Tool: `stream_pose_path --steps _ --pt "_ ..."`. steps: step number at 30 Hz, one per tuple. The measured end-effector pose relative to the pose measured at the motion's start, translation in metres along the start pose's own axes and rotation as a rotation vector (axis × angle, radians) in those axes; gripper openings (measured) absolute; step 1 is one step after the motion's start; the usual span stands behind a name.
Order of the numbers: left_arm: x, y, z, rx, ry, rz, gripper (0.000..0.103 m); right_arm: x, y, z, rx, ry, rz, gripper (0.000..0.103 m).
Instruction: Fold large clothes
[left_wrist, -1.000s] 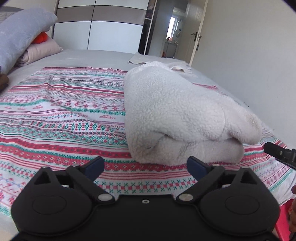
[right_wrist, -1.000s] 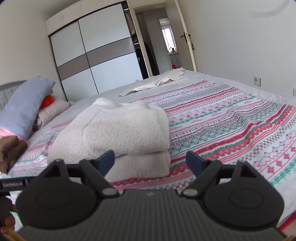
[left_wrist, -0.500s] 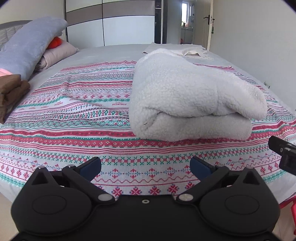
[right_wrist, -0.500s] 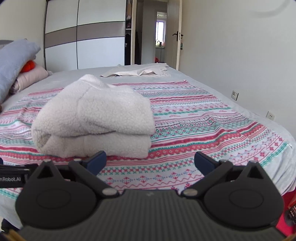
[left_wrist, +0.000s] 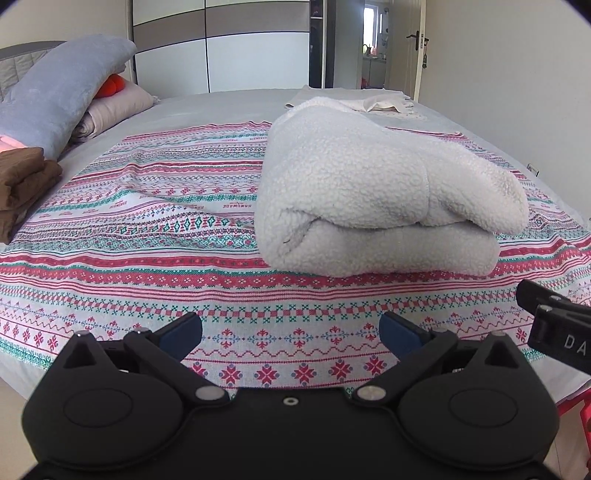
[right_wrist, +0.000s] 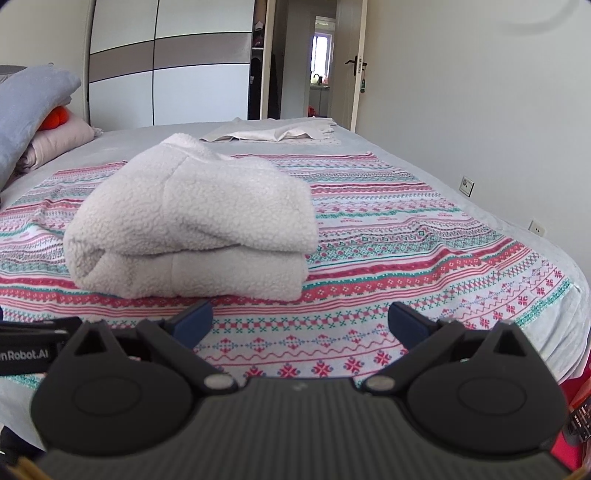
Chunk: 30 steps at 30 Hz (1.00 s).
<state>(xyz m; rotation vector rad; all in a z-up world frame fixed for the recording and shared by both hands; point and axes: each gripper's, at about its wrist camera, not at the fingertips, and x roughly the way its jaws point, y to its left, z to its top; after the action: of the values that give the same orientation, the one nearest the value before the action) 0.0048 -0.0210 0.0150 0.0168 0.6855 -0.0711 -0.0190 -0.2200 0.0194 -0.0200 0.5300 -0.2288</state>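
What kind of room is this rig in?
Almost certainly a home bedroom: a bed under a patterned bedspread with a folded fleece garment on it, pillows stacked at the head, and a sliding-door wardrobe beside an open doorway.

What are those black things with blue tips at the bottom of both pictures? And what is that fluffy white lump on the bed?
Those black things are two grabbing tools. A person holds one in each hand, and each tool has a small camera looking forward along its two fingers. One picture comes from the left gripper, the other from the right gripper. Both are open and hold nothing. The right one's jaws have just been opening, with nothing between them. The fluffy lump is a white fleece garment, already folded over on itself. It lies on a striped patterned bedspread. At the left are pillows and a folded brown cloth. A pale cloth lies at the far end.
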Motion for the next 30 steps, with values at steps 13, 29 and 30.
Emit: stream_pose_path --steps 13,29,30 --pt "0.0007 0.0025 -0.0010 -0.005 0.001 -0.007 0.103 0.0002 0.0062 -0.0009 -0.014 0.001 0.016 0.103" --pt "0.0042 0.0042 -0.0018 -0.012 0.004 -0.013 0.103 0.0035 0.0079 -0.0025 -0.018 0.011 0.017 0.103" --pt "0.0044 0.0045 -0.0018 -0.013 0.005 -0.015 0.103 0.0033 0.0081 -0.0025 -0.018 0.010 0.017 0.103"
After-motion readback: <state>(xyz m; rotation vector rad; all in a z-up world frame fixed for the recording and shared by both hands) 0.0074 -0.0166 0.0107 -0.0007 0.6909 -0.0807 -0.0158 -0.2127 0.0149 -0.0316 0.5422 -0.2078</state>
